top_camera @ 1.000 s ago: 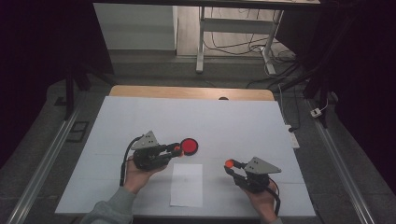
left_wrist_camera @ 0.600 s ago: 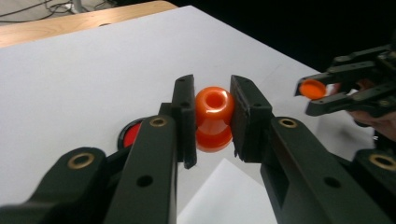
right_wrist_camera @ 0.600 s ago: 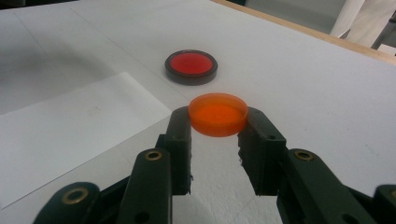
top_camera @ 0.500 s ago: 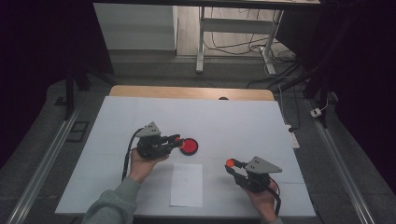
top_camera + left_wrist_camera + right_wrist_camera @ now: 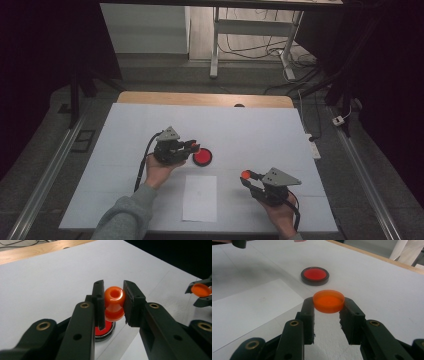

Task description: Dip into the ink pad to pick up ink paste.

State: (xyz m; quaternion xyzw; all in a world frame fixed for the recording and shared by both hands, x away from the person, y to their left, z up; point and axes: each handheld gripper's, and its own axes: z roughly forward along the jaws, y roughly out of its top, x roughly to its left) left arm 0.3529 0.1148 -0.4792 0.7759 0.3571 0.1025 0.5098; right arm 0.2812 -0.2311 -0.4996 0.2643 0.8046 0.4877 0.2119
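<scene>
While a person sits at the near edge, a wide white worktop [image 5: 150,120] with a pale wooden strip along its far side spreads under the overhead camera, with dark floor and cables beyond it.

A blank white sheet of paper [image 5: 200,197] lies flat on the worktop near the person and serves here as the landmark.

Just beyond the sheet's far edge sits a round black-rimmed base with a red centre [image 5: 202,157], flat on the worktop.

Beyond the sheet and to its left, the left gripper [image 5: 190,146] is held over the near side of that base. Its fingers [image 5: 98,300] are clamped on a small glossy orange plastic spool-shaped piece with a hole in its top [image 5: 114,303], which hangs upright above the red centre, not yet touching it as far as can be judged.

To the right of the sheet, well apart from the base, the right gripper [image 5: 245,176] is held low over the worktop. Its fingers [image 5: 308,308] are clamped on the rim of a flat translucent orange plastic disc [image 5: 328,300], held level.

The step in hand looks like setting the spool onto the base. The next move probably calls for lowering it straight and centred onto the red circle before letting go, with the disc brought over afterwards.
</scene>
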